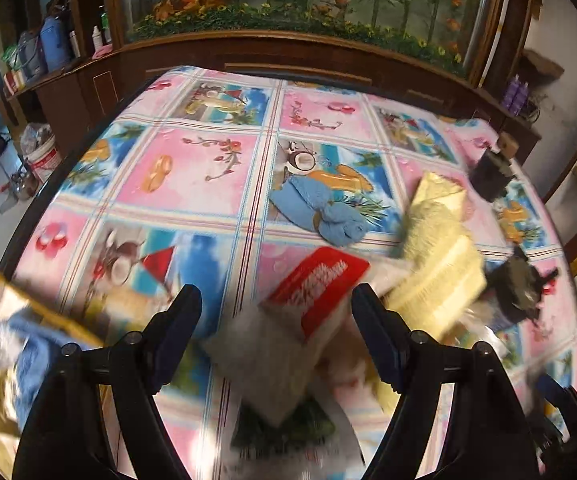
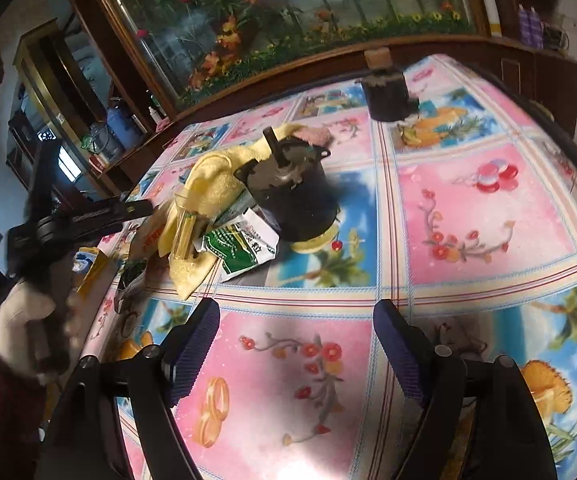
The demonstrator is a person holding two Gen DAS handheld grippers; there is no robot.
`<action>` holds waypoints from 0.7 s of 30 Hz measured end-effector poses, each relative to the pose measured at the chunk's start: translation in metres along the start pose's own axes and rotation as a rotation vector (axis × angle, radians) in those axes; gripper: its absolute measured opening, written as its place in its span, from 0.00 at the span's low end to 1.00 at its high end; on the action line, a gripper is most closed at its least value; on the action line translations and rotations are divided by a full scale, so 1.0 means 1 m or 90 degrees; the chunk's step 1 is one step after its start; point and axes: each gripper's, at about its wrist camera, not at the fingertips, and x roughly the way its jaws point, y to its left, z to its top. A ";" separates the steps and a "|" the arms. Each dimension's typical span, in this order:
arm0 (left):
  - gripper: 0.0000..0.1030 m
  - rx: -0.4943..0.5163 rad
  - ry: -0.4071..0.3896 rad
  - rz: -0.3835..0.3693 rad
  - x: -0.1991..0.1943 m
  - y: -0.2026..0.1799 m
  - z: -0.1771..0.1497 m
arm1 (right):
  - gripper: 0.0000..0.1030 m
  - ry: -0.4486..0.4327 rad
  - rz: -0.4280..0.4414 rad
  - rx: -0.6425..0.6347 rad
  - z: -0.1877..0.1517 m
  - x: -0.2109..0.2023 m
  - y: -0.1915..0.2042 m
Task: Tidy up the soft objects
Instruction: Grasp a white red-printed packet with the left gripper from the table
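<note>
We see a blue cloth (image 1: 320,210), rolled and knotted, lying near the middle of the table on the flowered oilcloth (image 1: 192,172). To its right lies a yellow towel (image 1: 436,244), crumpled and partly blurred in the left wrist view. In the right wrist view this towel is draped against a black round object (image 2: 292,196) that is tilted on its side, and a green and white packet (image 2: 240,252) lies just beside both. A second dark object (image 2: 386,96) stands upright near the far edge of the table.

The left gripper (image 1: 276,300) has its jaws wide apart. Between them we see a white soft item with a red label (image 1: 320,288), but the picture is blurred and we cannot tell if a finger touches it. At the left edge there is a yellow bag (image 1: 4,344) with something blue inside.

The right gripper (image 2: 296,320) is also wide apart and holds nothing; it hovers over a pink square of the oilcloth. At the left of this view, a gloved hand (image 2: 24,332) grips the other tool.
</note>
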 end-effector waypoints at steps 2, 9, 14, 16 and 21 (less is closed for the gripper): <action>0.75 0.015 0.014 0.008 0.015 -0.006 0.005 | 0.79 -0.004 -0.003 -0.009 0.000 0.000 0.004; 0.57 0.078 0.065 -0.021 0.021 -0.028 -0.029 | 0.79 -0.016 -0.024 -0.035 -0.004 -0.002 0.013; 0.56 0.117 0.075 -0.070 -0.014 -0.048 -0.075 | 0.80 -0.002 -0.035 -0.024 -0.007 0.004 0.009; 0.56 0.126 0.073 -0.090 -0.033 -0.054 -0.091 | 0.80 0.001 -0.036 -0.020 -0.006 0.006 0.007; 0.58 0.063 0.010 -0.164 -0.094 -0.046 -0.106 | 0.79 -0.053 -0.088 -0.057 0.005 -0.022 0.005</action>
